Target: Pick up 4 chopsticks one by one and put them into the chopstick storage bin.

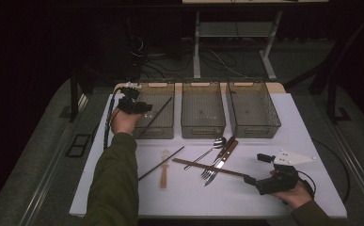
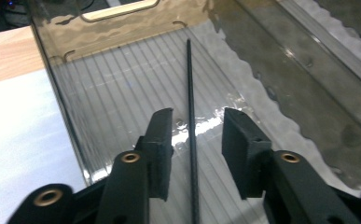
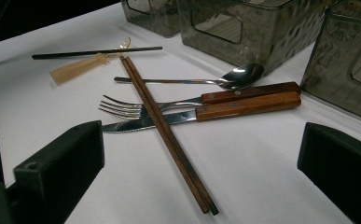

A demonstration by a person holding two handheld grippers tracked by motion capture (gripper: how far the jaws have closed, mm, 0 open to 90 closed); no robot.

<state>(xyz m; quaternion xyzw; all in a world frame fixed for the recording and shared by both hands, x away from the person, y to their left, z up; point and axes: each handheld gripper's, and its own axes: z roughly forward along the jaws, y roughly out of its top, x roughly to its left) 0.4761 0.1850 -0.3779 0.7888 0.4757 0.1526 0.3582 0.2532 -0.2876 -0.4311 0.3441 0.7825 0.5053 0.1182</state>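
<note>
My left gripper (image 1: 135,106) hangs over the leftmost clear bin (image 1: 157,133), open. A thin black chopstick (image 2: 189,84) lies on that bin's ribbed floor, in line with the gap between my jaws and touching neither. My right gripper (image 1: 257,168) sits low at the table's front right, wide open and holding nothing. Just ahead of it lies a pair of brown wooden chopsticks (image 3: 164,126), crossing a fork (image 3: 122,105) and a wooden-handled knife (image 3: 243,106). A steel spoon (image 3: 239,74) rests behind them.
A second black chopstick (image 1: 161,163) and a pale tan utensil (image 1: 164,170) lie left of the cutlery on the white table (image 1: 193,200). The middle bin (image 1: 203,128) and right bin (image 1: 255,131) stand in a row at the back. Dark floor surrounds the table.
</note>
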